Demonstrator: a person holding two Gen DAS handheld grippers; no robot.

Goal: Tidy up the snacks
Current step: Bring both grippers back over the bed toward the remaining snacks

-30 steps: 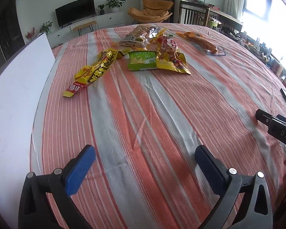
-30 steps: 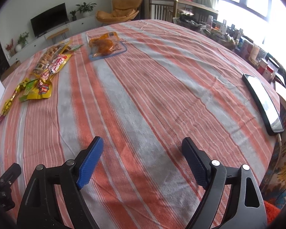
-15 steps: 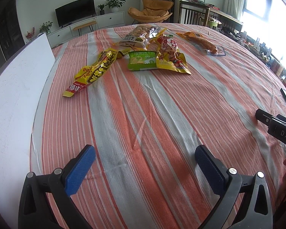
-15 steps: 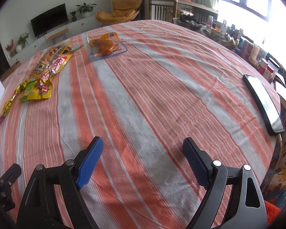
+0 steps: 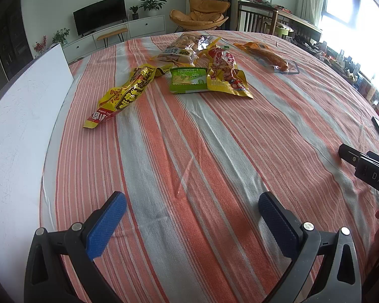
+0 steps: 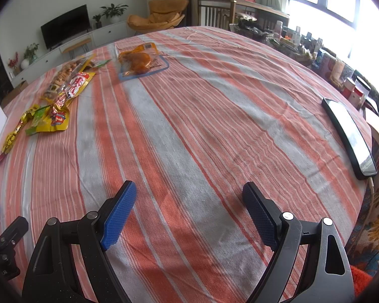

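Observation:
Several snack packets lie at the far side of the striped tablecloth (image 5: 189, 151): a long yellow packet (image 5: 125, 94), a green packet (image 5: 188, 80), a yellow-and-red packet (image 5: 226, 74), a clear bag of biscuits (image 5: 182, 48) and an orange packet (image 5: 267, 55). In the right wrist view the orange packet (image 6: 139, 61) lies far ahead and the other packets (image 6: 60, 98) lie far left. My left gripper (image 5: 192, 217) is open and empty over bare cloth near the table's front. My right gripper (image 6: 188, 208) is open and empty too, to the right of the left one.
A white board (image 5: 20, 116) lies along the table's left side. A black phone (image 6: 351, 136) lies at the right edge of the table. Shelves with small items stand beyond the right edge. A TV, plants and an orange chair stand behind the table.

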